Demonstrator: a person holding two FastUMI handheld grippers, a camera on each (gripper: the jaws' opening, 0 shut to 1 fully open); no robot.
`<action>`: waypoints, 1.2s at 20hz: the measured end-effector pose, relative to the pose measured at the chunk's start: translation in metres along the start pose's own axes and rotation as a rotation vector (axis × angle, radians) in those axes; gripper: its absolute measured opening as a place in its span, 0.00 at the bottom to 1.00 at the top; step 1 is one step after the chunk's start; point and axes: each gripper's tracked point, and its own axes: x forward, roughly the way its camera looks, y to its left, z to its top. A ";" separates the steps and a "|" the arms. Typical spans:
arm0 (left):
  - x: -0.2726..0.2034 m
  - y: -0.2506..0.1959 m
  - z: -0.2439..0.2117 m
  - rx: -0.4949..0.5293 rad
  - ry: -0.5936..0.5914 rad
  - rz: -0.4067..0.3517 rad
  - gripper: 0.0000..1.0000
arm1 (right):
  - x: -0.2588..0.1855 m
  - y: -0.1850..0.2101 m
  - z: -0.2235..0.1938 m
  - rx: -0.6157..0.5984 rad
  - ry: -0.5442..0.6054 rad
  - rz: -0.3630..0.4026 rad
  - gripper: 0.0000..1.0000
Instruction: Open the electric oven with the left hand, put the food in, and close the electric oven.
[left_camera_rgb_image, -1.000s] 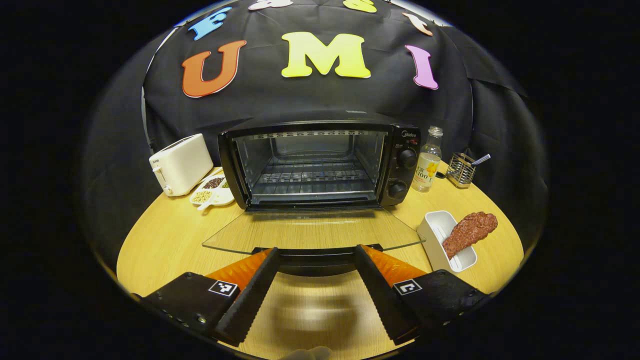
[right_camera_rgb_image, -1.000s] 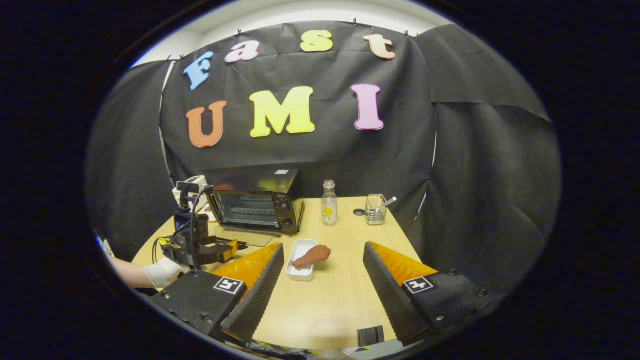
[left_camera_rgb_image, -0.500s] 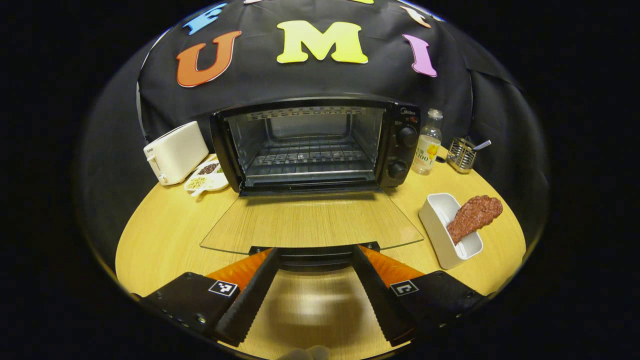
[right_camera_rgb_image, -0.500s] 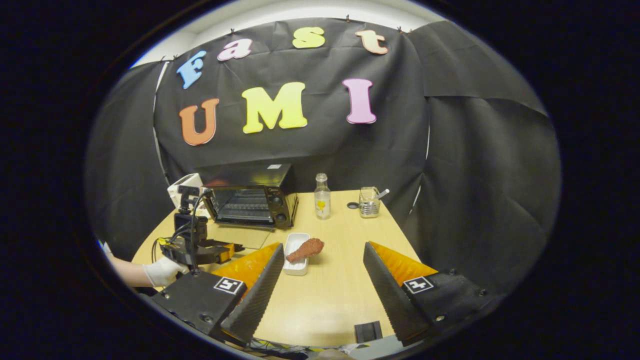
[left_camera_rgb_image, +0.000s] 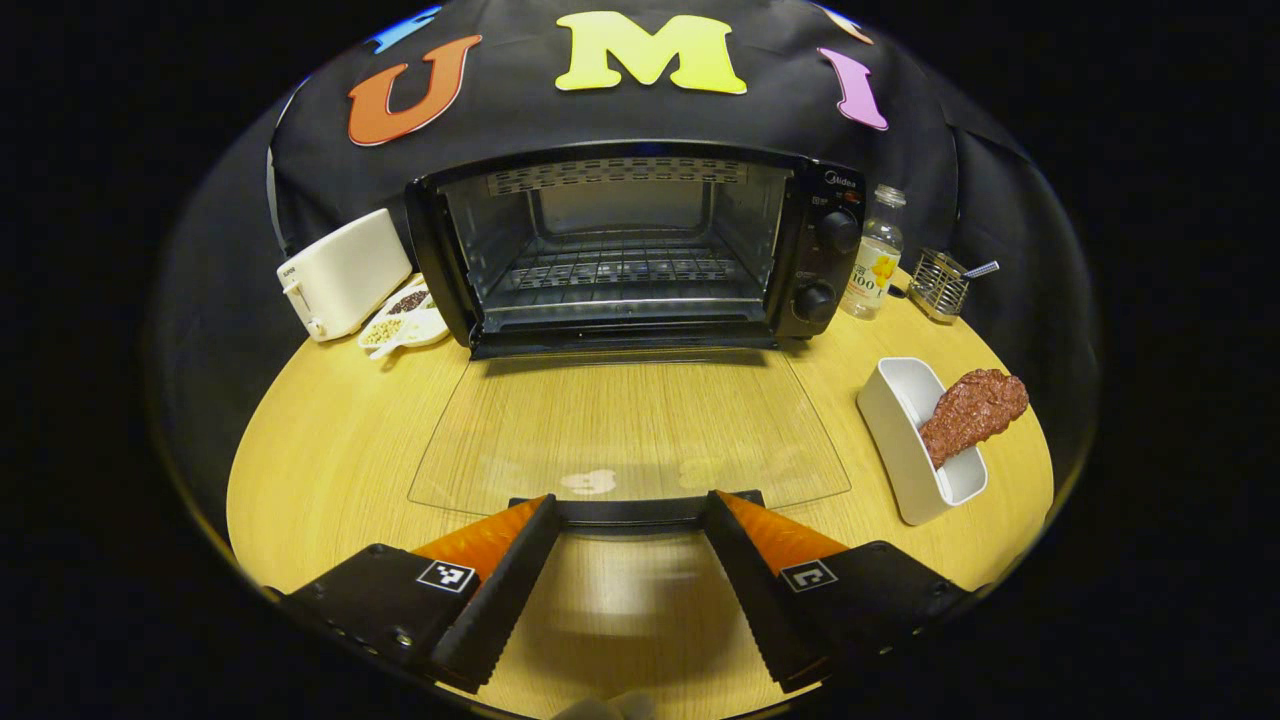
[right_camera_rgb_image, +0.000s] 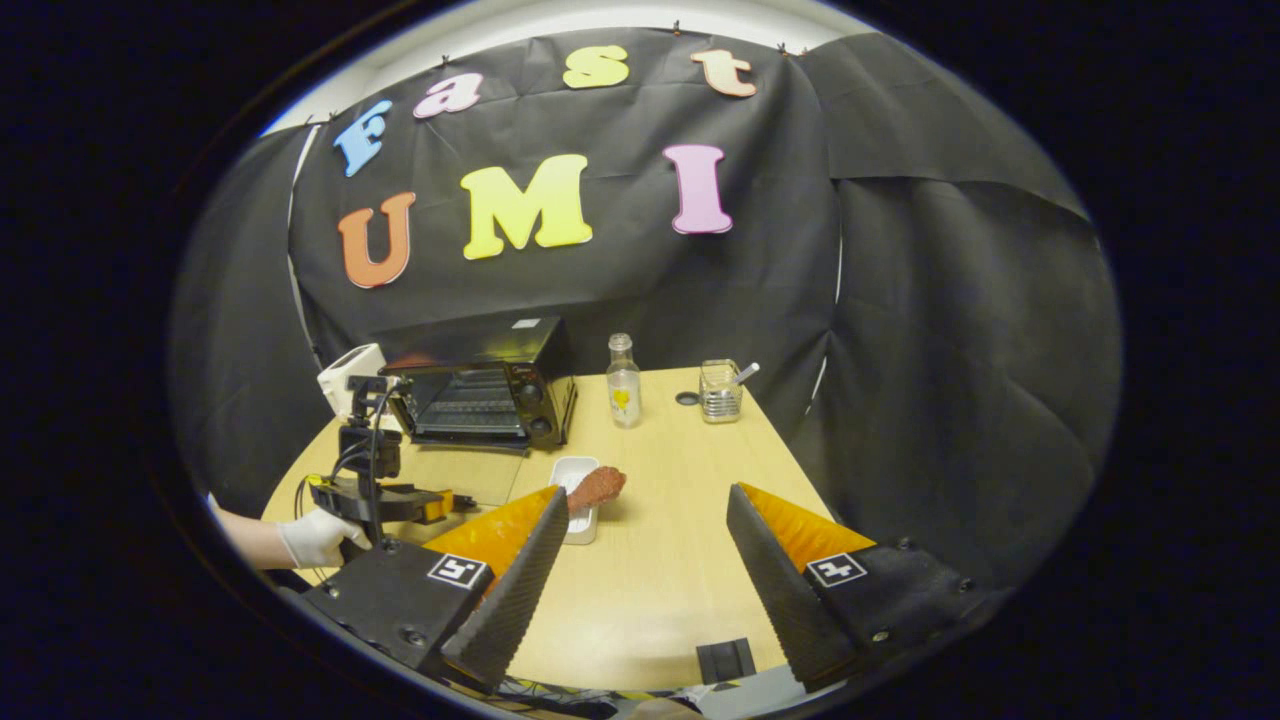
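Already the oven stands open, its glass door folded flat over the counter, so loading and closing remain. The left tool is spread, its fingers flanking the door handle without pinching it. The right tool hangs spread and empty, with the drumstick waiting in its white tray.

Oven open; drumstick in dish.
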 end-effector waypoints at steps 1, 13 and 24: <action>0.001 0.000 0.000 0.002 -0.001 -0.002 0.95 | 0.003 -0.001 -0.002 0.002 0.006 -0.001 1.00; -0.081 0.019 0.041 0.019 -0.221 0.032 0.95 | 0.116 -0.001 -0.046 0.135 0.251 0.214 0.95; -0.180 0.025 0.065 -0.105 -0.285 0.225 0.95 | 0.236 0.040 -0.082 0.433 0.562 0.515 0.48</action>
